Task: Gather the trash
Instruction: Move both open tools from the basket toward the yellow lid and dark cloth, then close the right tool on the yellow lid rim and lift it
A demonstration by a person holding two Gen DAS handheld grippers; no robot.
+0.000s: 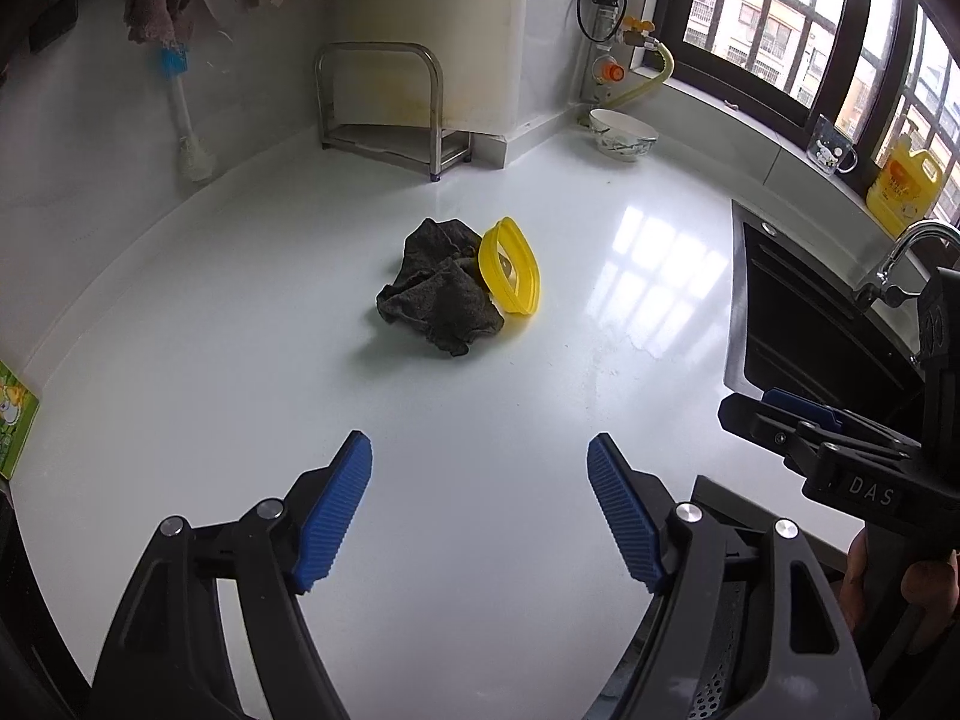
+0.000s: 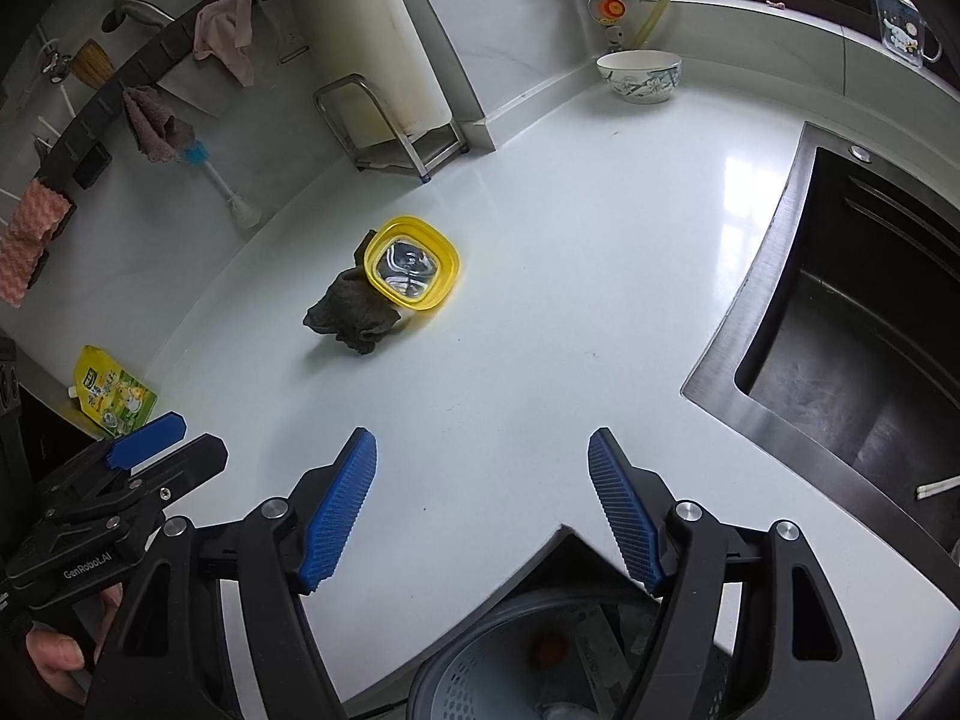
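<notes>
A crumpled dark grey cloth (image 1: 441, 288) lies mid-counter, with a yellow-rimmed clear plastic tub (image 1: 510, 267) on its side against it; both also show in the right wrist view, cloth (image 2: 351, 315) and tub (image 2: 411, 267). A yellow-green drink pouch (image 2: 114, 393) lies at the counter's left edge, seen partly in the left wrist view (image 1: 15, 417). My left gripper (image 1: 480, 507) is open and empty, short of the cloth. My right gripper (image 2: 483, 504) is open and empty above the counter's front corner. A grey perforated bin (image 2: 540, 660) with some trash stands below it.
A dark sink (image 2: 852, 324) is set in the white counter (image 2: 570, 300) at right. A patterned bowl (image 2: 639, 75) and a metal rack (image 2: 390, 126) stand at the back. A yellow bottle (image 1: 906, 186) and a glass mug (image 1: 831, 147) sit on the window sill.
</notes>
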